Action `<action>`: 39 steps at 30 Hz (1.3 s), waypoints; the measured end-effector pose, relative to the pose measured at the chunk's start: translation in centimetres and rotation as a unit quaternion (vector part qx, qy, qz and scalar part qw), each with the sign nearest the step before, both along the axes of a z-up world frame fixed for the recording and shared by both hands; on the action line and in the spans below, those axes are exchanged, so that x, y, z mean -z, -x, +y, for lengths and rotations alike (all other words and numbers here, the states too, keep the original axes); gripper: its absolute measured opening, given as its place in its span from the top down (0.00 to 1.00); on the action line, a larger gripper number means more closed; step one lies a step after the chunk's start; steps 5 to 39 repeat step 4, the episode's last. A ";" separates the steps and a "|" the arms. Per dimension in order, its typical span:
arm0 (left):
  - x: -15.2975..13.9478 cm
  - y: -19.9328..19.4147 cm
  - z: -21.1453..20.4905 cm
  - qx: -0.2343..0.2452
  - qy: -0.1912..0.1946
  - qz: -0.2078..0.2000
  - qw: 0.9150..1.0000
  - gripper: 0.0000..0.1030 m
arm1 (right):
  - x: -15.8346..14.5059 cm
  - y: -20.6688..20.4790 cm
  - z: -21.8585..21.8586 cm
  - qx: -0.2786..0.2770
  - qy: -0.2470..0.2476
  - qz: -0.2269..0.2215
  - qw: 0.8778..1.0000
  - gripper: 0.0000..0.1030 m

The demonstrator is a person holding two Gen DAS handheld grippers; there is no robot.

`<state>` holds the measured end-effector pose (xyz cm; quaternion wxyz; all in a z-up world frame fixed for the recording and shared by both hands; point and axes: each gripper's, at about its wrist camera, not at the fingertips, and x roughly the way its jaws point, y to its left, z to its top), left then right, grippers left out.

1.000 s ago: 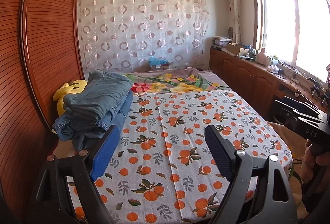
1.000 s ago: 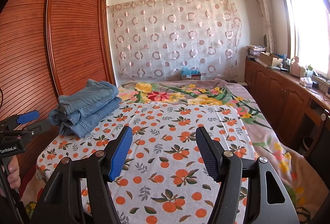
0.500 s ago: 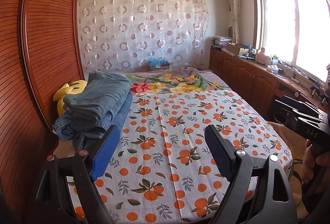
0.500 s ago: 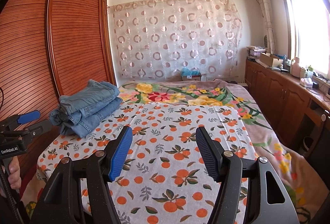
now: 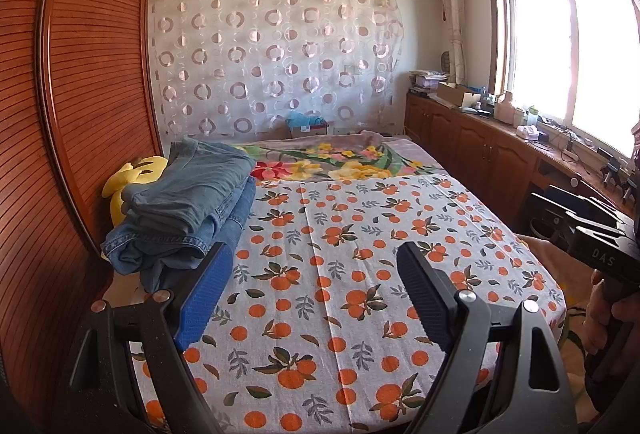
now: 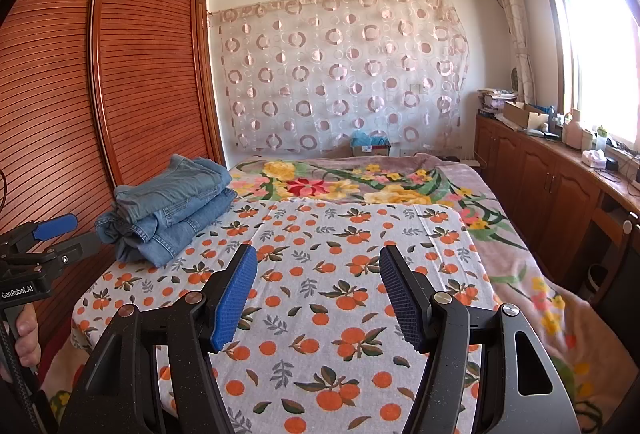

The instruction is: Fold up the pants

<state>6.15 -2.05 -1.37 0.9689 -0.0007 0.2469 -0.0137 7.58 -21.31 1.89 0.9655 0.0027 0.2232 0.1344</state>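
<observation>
A stack of folded blue jeans [image 5: 188, 202] lies on the left side of the bed, against the wooden wardrobe; it also shows in the right wrist view [image 6: 172, 206]. My left gripper [image 5: 316, 254] is open and empty, held above the bed's near edge, with the jeans just past its left finger. My right gripper [image 6: 318, 258] is open and empty over the orange-print sheet [image 6: 340, 298], well right of the jeans. The left gripper also shows at the left edge of the right wrist view [image 6: 52, 234].
The slatted wooden wardrobe [image 5: 80, 94] runs along the left. A yellow plush toy [image 5: 128, 174] sits behind the jeans. A floral blanket [image 6: 360, 182] covers the far end of the bed. Low wooden cabinets [image 6: 552, 186] with clutter line the right wall under the window.
</observation>
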 end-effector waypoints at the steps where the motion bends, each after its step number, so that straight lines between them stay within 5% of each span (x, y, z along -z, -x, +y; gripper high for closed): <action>1: 0.0 0.0 0.0 0.000 0.001 0.000 1.000 0.18 | 0.0 0.0 0.0 0.000 0.000 0.000 1.000 0.36; 39: 0.0 0.0 -0.1 -0.001 -0.001 0.000 1.000 0.18 | 0.0 0.0 0.0 0.000 0.000 0.000 1.000 0.36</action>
